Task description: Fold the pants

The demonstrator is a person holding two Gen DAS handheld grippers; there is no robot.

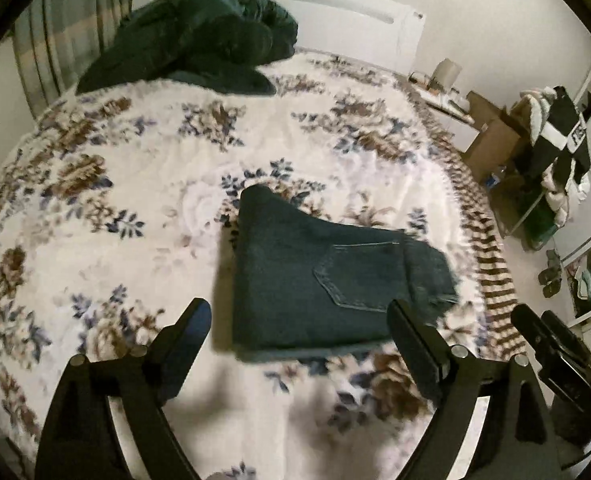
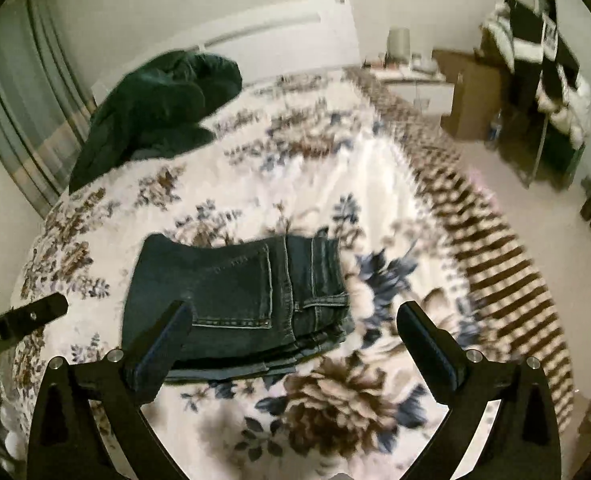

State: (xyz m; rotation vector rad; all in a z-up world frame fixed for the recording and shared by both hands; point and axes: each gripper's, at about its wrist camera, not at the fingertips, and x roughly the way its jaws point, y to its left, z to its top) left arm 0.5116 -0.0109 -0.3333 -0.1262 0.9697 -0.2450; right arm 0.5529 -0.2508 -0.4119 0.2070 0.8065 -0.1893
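left gripper (image 1: 299, 316) spread, empty | folded denim pants (image 1: 327, 280) | fuzzy floral blanket (image 1: 135, 160)

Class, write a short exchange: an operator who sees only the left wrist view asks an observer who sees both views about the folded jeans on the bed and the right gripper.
Operator: I see only the edge of the right gripper. Is it open?
Observer: Yes. The right gripper has its jaws wide apart and holds nothing.
Operator: The near edge of the jeans is blurred for me. Is it tidy?
Observer: On the jeans that edge shows several stacked layers, slightly stepped rather than flush.
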